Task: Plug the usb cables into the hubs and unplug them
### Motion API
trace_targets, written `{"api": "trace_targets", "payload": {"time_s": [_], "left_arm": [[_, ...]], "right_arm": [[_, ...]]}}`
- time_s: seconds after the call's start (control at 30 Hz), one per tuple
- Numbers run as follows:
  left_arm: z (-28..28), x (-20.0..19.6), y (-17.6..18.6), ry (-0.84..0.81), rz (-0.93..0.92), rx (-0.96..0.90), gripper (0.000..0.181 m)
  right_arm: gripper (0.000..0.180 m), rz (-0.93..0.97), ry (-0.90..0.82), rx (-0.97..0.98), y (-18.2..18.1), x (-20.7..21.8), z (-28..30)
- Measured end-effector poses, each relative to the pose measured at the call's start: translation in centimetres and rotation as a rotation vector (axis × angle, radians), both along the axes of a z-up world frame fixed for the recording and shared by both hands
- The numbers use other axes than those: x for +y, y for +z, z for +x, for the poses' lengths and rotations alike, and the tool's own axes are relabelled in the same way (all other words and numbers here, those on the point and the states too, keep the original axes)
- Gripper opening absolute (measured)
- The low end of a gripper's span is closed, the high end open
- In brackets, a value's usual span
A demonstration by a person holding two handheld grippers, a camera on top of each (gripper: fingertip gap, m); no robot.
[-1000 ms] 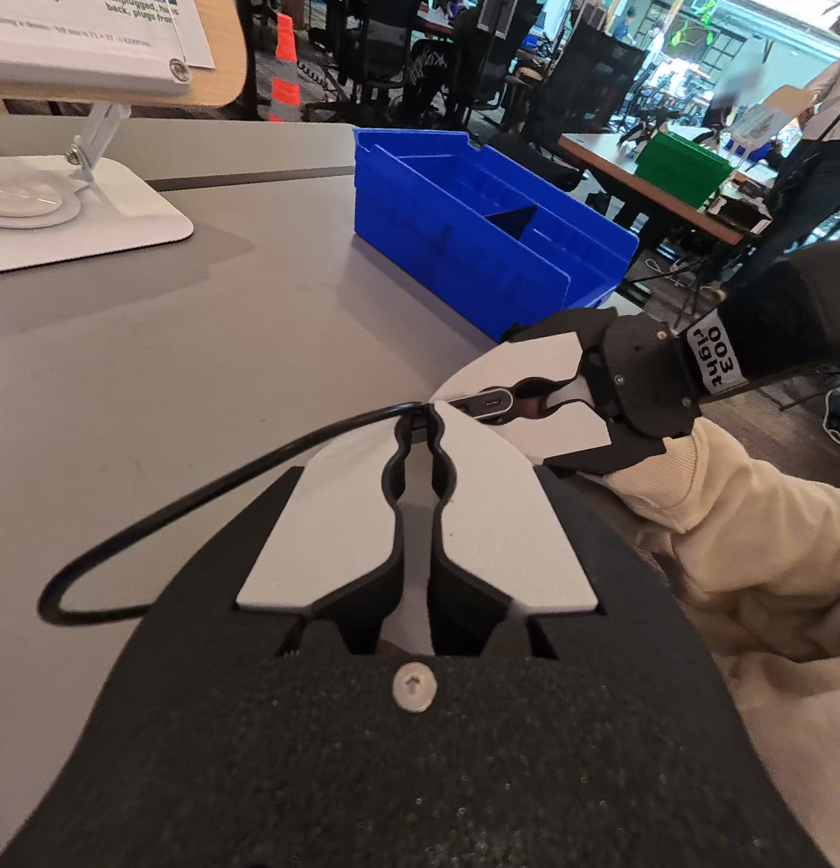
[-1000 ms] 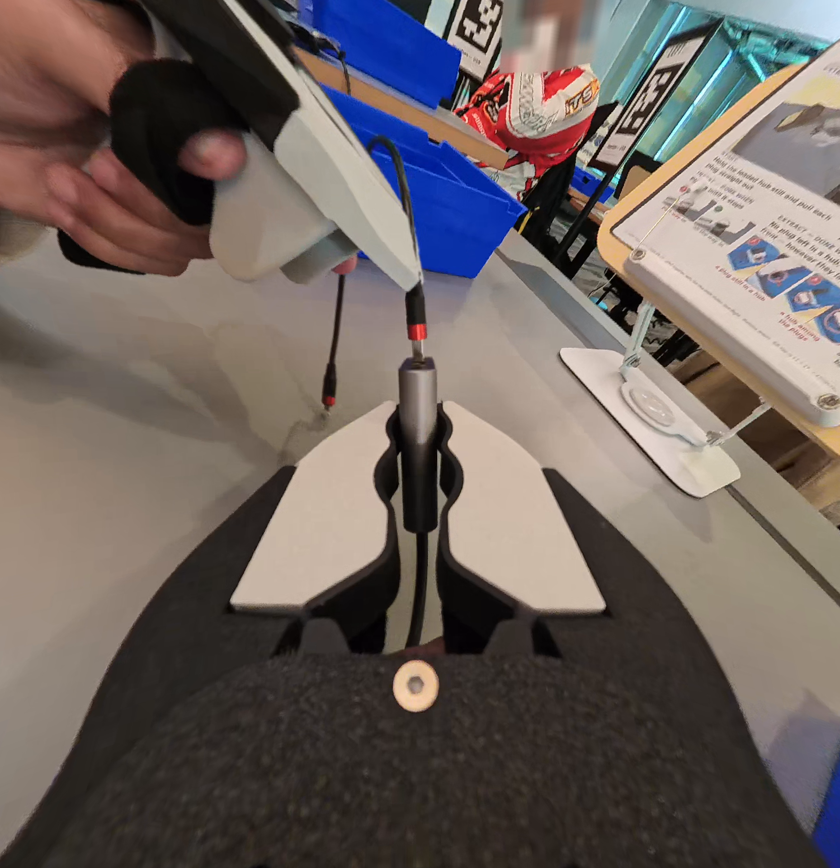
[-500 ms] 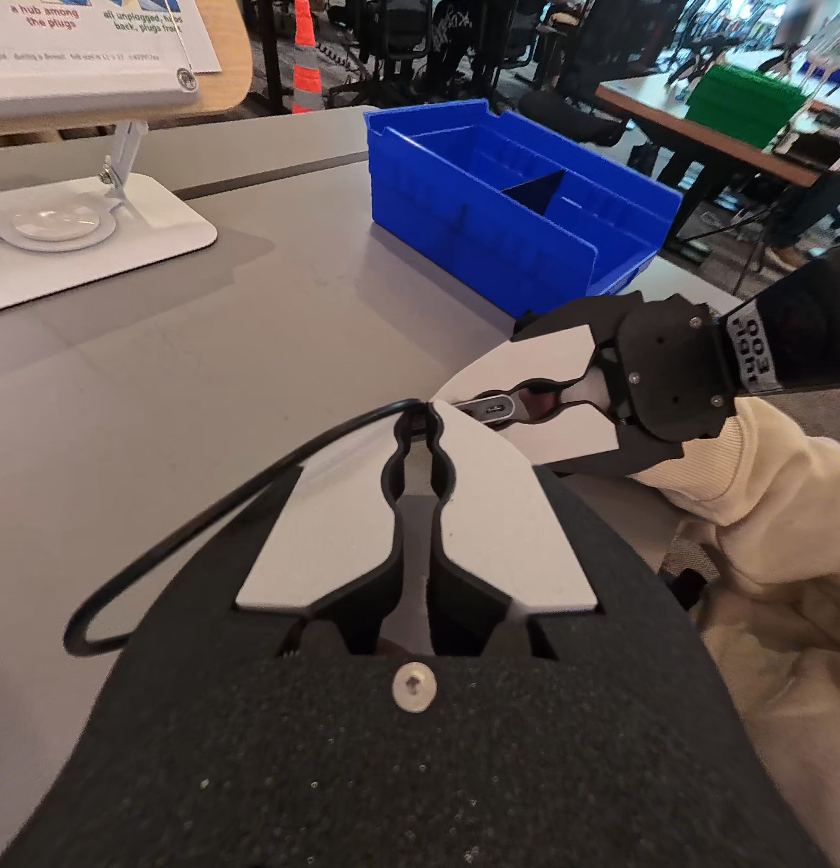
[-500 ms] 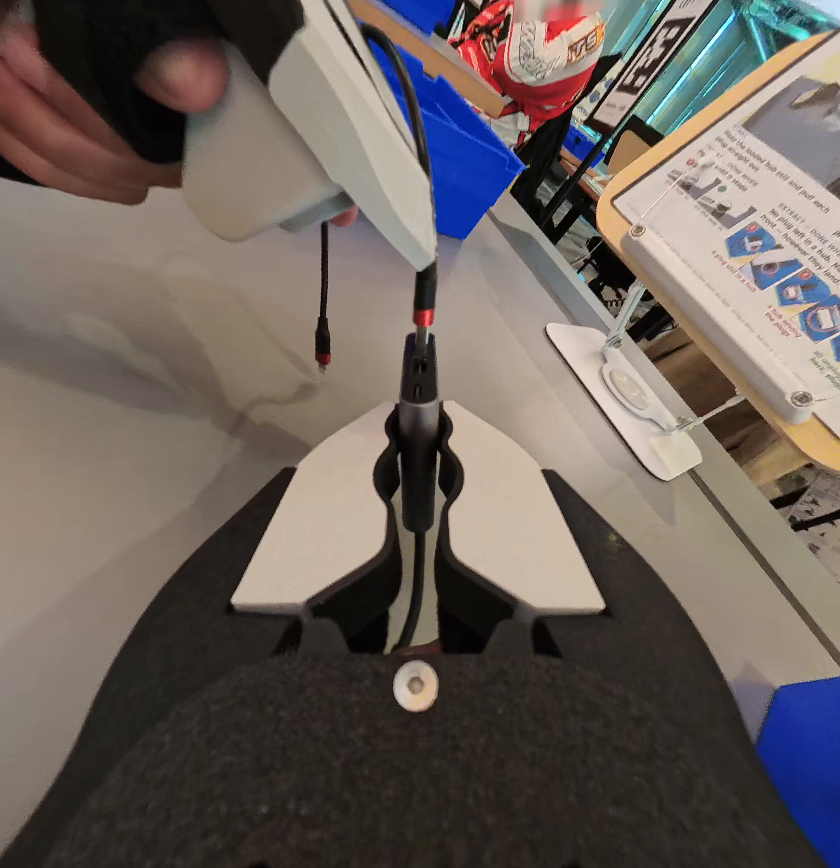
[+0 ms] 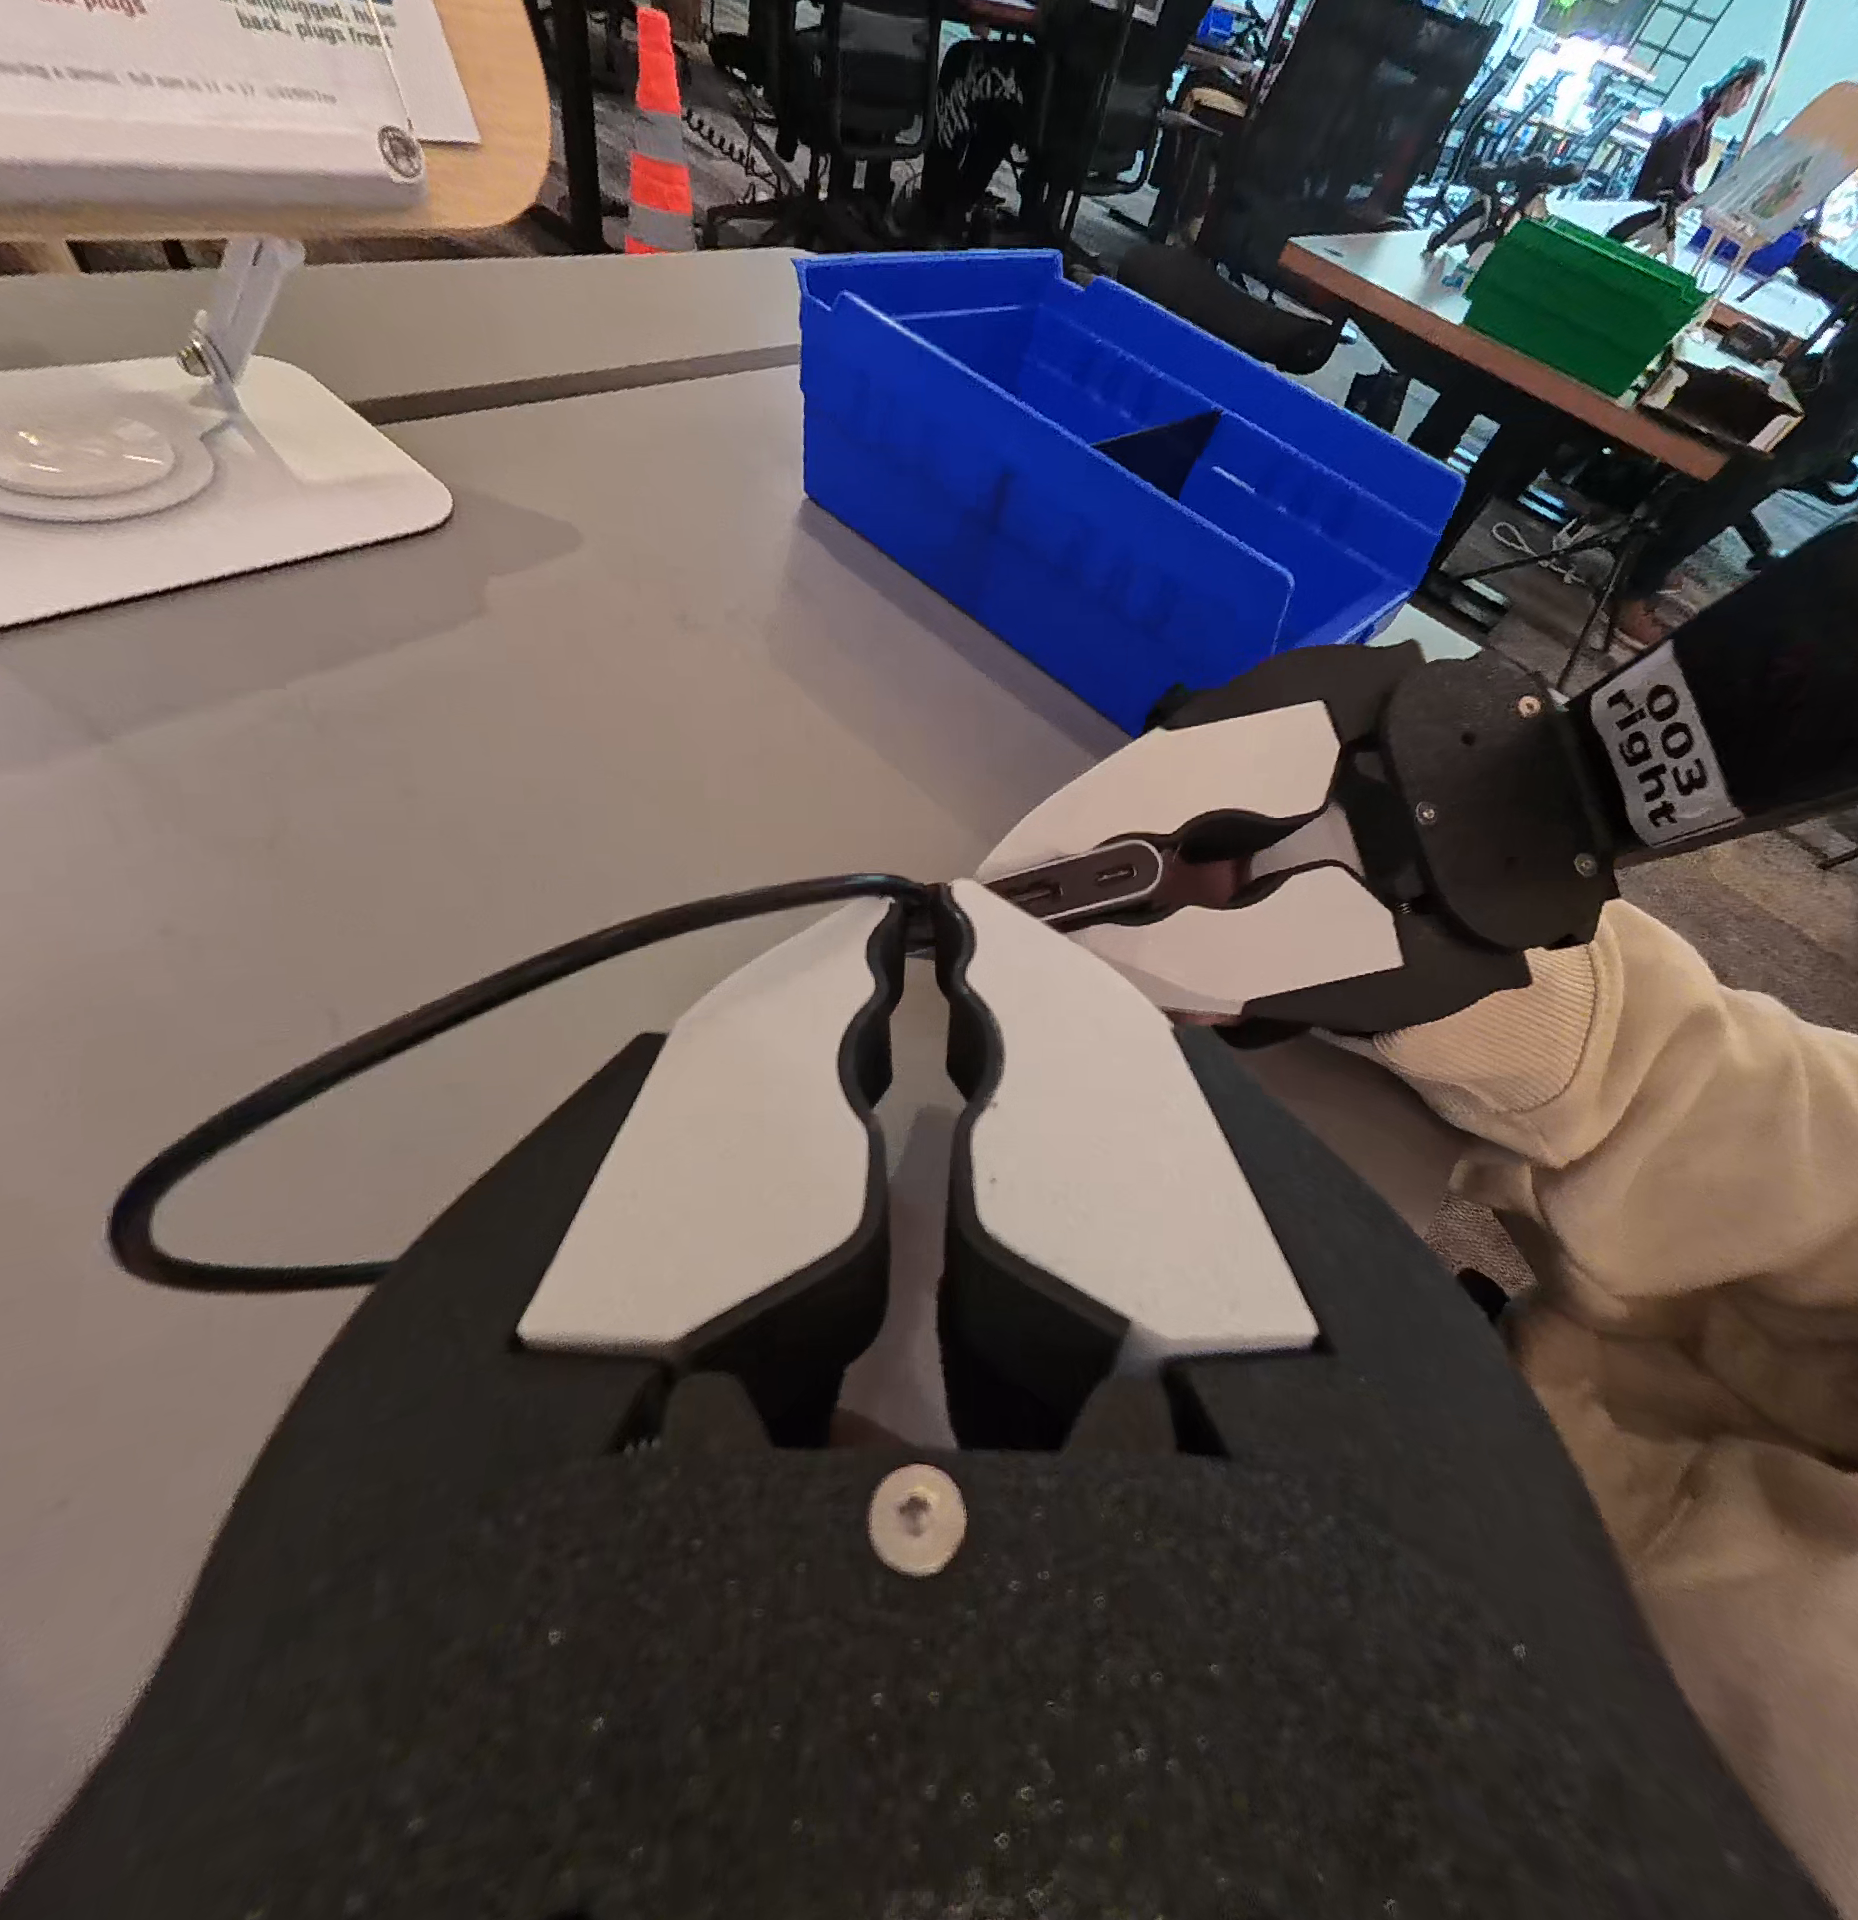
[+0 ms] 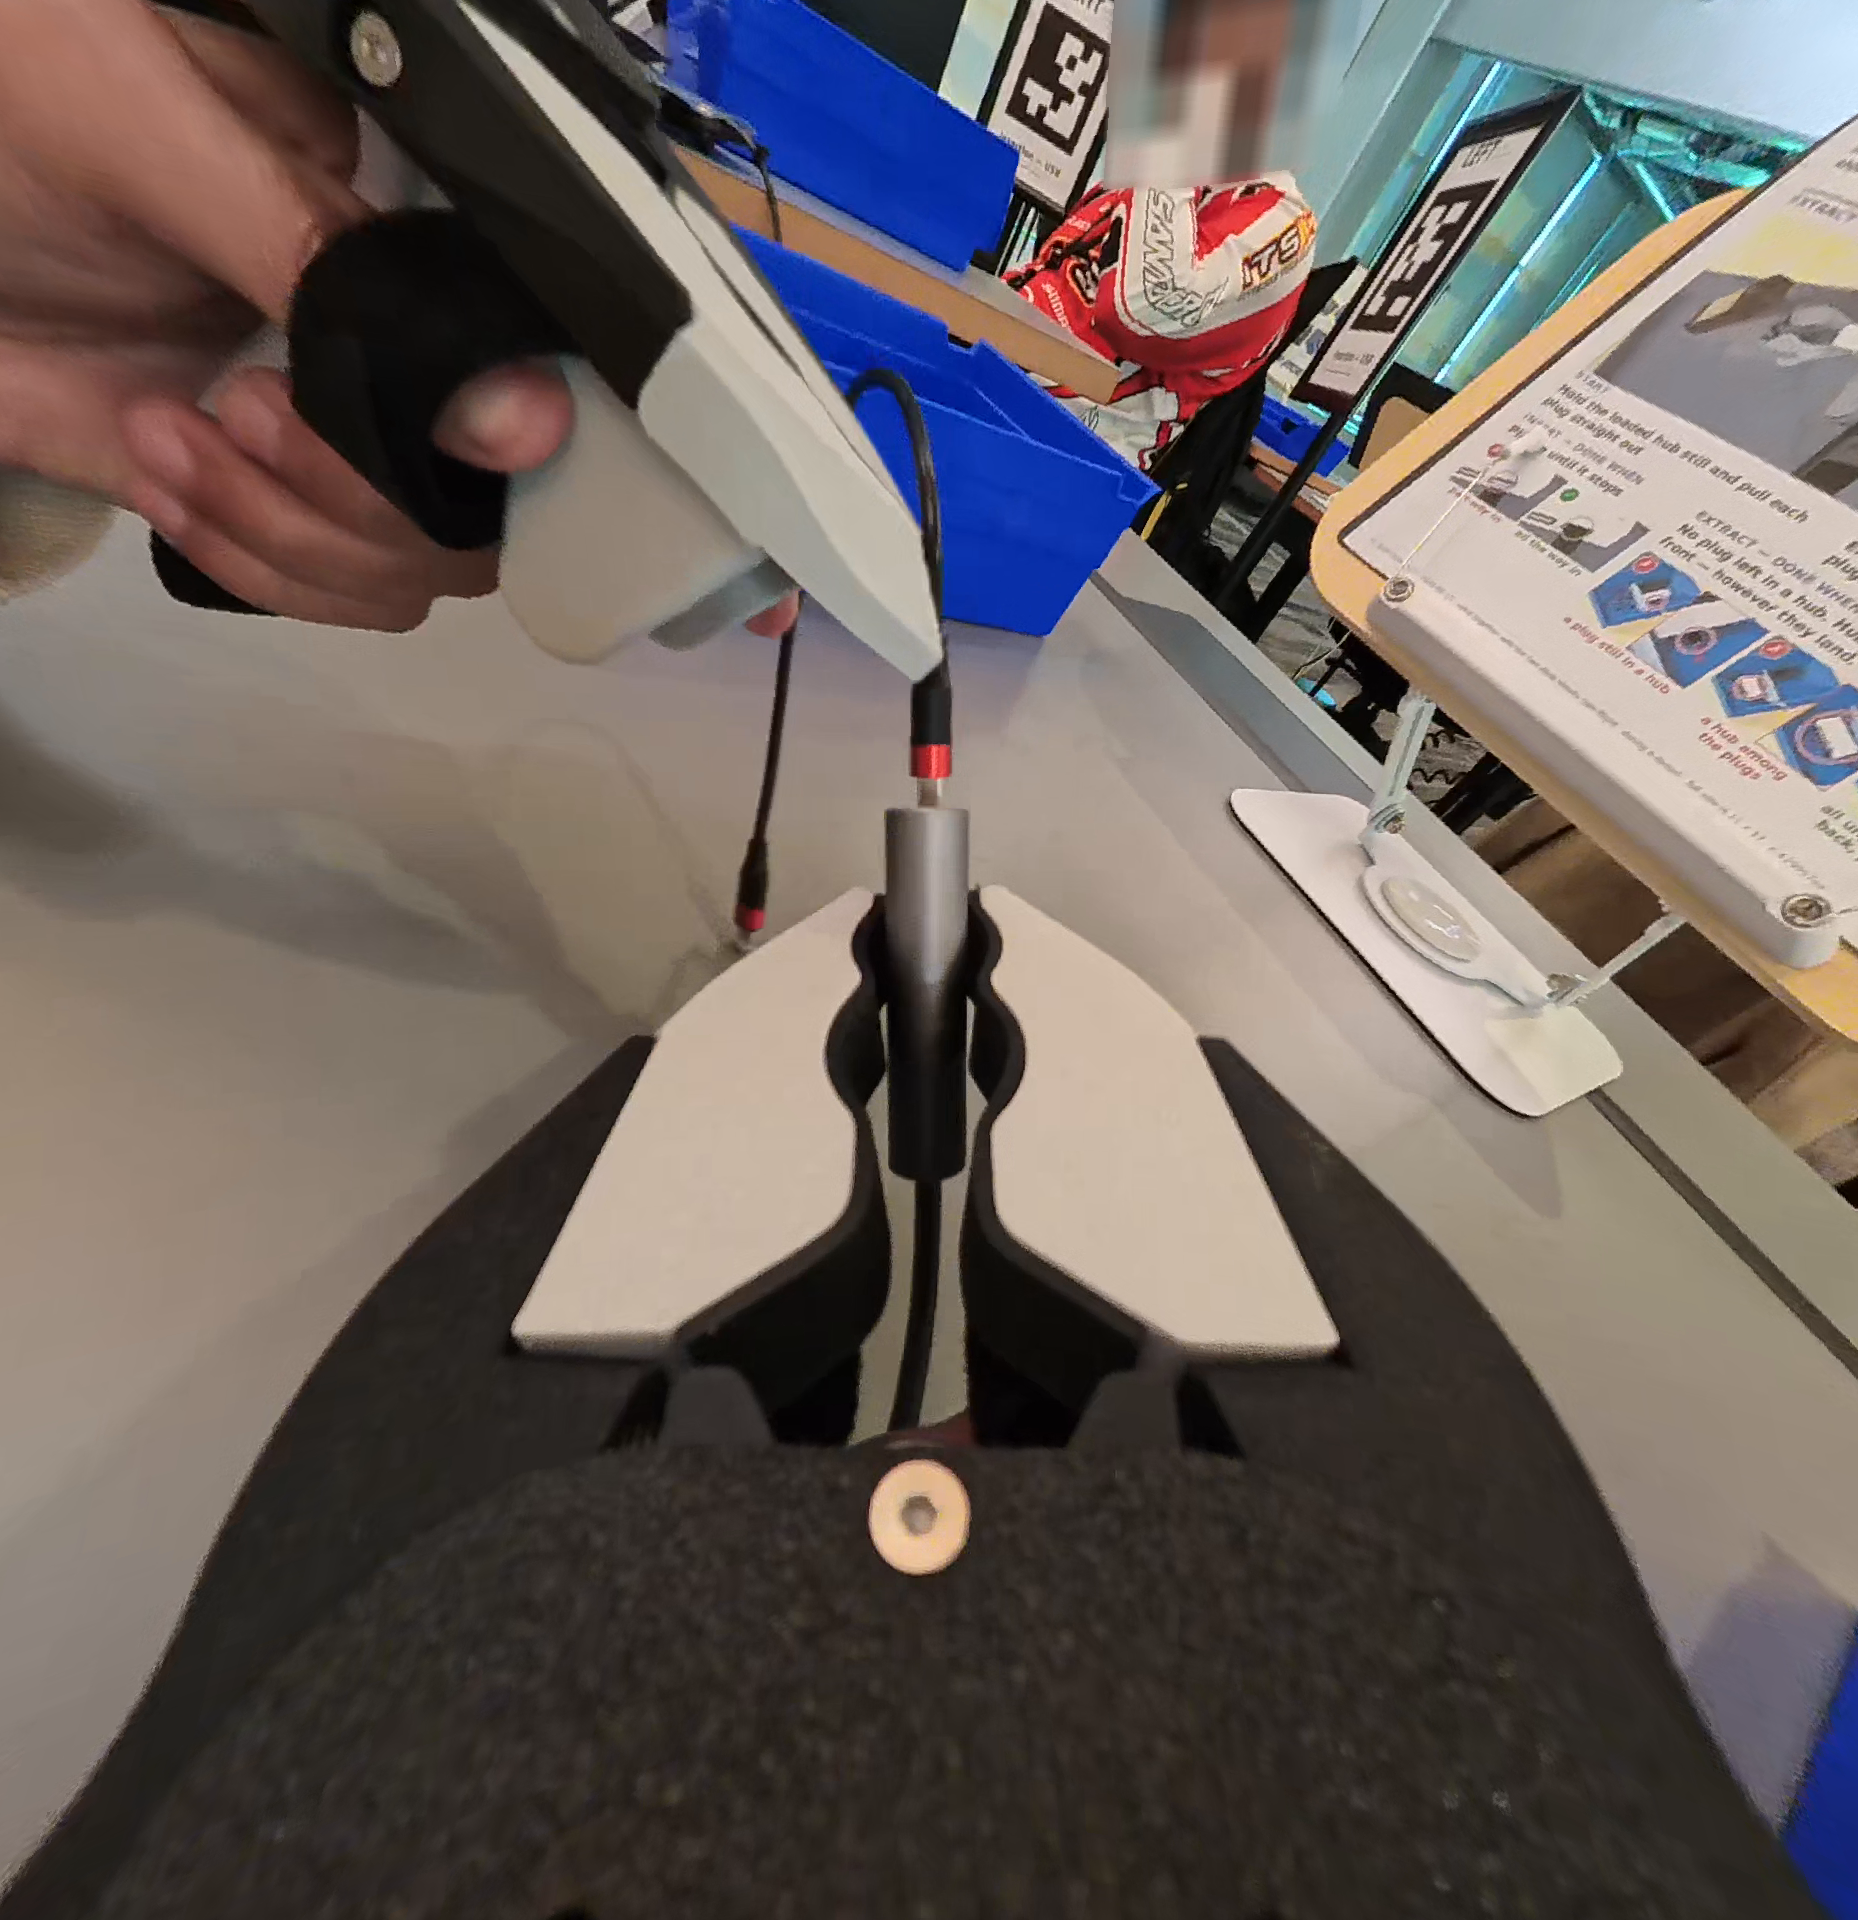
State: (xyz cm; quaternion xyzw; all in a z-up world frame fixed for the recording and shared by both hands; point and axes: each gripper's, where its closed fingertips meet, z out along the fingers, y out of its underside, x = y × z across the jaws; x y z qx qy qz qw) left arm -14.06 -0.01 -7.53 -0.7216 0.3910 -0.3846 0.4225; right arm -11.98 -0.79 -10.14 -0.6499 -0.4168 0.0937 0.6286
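Plug [image 6: 930,750] tip hidden inside hub [image 6: 926,956] port.

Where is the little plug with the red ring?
In the right wrist view, the plug sits mid-frame, pinched in the left gripper, its metal tip at the end of the grey hub held by the right gripper.

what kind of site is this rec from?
Looks like a shared lab or data-collection workspace, not a home: a propped instruction board on the grey table, blue parts bins, black-and-white fiducial marker signs, and more worktables and office chairs behind.
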Motion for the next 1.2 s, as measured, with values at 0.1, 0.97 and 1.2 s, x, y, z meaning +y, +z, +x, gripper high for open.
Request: {"api": "trace_targets", "payload": {"time_s": [0.1,0.97,1.2], "left_arm": [[-0.1,-0.3,0.3,-0.049,-0.092,-0.067,0.006],[-8.1,4.7,-0.9,0.409,0.328,0.080,0.046],[-8.5,8.0,-2.8,0.507,0.278,0.029,0.049]], "right_arm": [[0.012,0.039,0.013,-0.008,0.4,-0.3,-0.1],[0.012,-0.048,-0.104,0.108,0.6,1.5,3.2],[0.012,-0.069,-0.143,0.095,1.6,2.0,3.5]]}}
